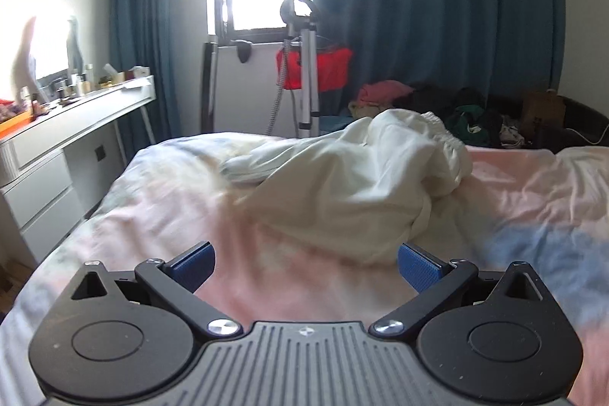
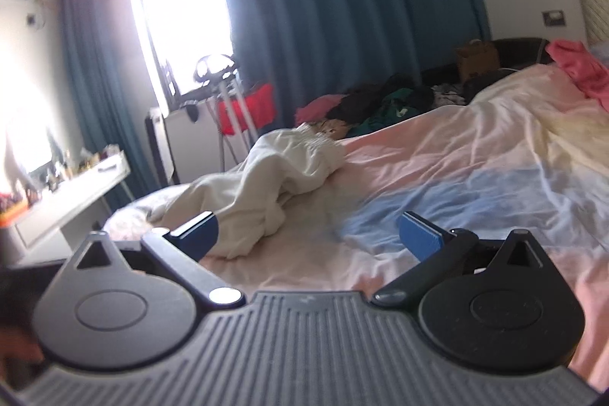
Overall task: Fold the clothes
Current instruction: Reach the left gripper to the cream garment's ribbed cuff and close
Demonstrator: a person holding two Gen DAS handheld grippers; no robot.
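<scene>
A crumpled white garment (image 1: 354,185) lies in a heap on the bed, its gathered waistband at the far end; it also shows in the right wrist view (image 2: 262,185). My left gripper (image 1: 306,267) is open and empty, hovering above the pastel sheet just short of the garment's near edge. My right gripper (image 2: 306,234) is open and empty, above the bed to the right of the garment, its left finger close to the garment's near end.
The bed (image 1: 533,215) has a pink, blue and white sheet. A white desk (image 1: 76,116) with clutter stands to the left. A tripod (image 1: 304,71) and a pile of clothes (image 1: 437,109) stand beyond the bed. A pink garment (image 2: 578,67) lies at the far right.
</scene>
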